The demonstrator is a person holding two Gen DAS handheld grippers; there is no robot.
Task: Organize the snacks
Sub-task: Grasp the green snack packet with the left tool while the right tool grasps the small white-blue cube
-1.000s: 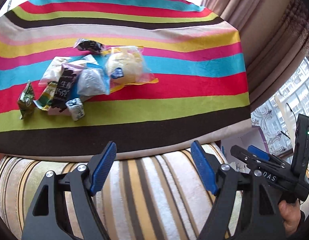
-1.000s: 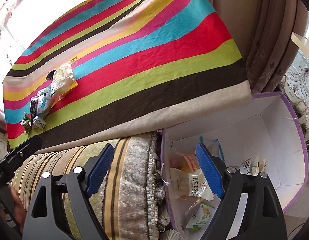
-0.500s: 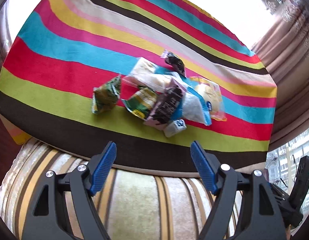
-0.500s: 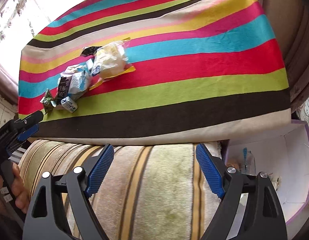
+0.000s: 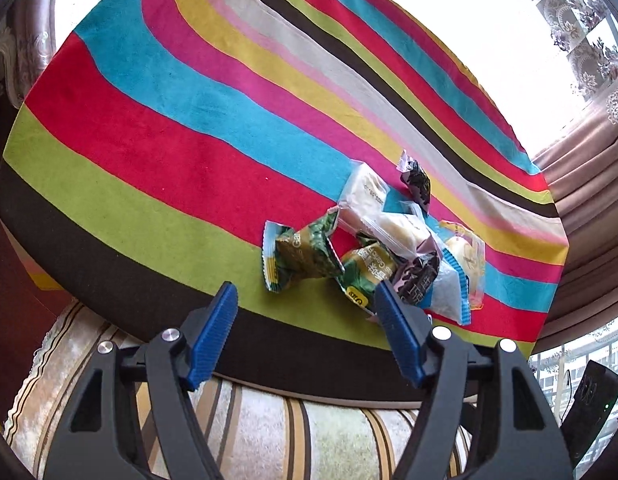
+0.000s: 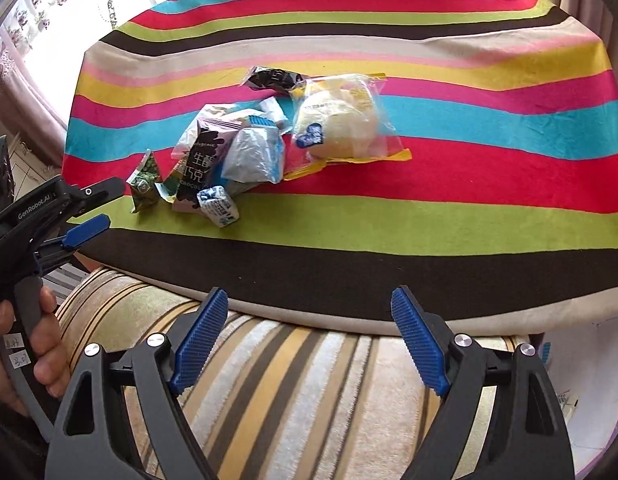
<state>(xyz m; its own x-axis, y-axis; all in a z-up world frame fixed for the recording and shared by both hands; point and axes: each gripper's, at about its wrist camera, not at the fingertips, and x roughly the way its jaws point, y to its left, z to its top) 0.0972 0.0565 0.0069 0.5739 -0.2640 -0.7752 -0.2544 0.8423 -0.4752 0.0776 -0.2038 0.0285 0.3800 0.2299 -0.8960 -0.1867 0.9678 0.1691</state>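
Left wrist view: my left gripper [image 5: 305, 312] hangs spread and empty over the cloth's [image 5: 157, 120] near edge, the snack pile [image 5: 373, 240] just ahead, toward its right finger. Right wrist view: left gripper [image 6: 91, 208] reaches beside the pile's [image 6: 249, 152] left end; my right gripper [image 6: 309, 320], spread and empty, sits back over the striped cushion [image 6: 269, 392], pile well ahead-left.

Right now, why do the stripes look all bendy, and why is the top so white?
Left wrist view: the fisheye lens curves the striped cloth, and window light washes the far edge white. Right wrist view: milder bending, glare top left, snacks sharp.
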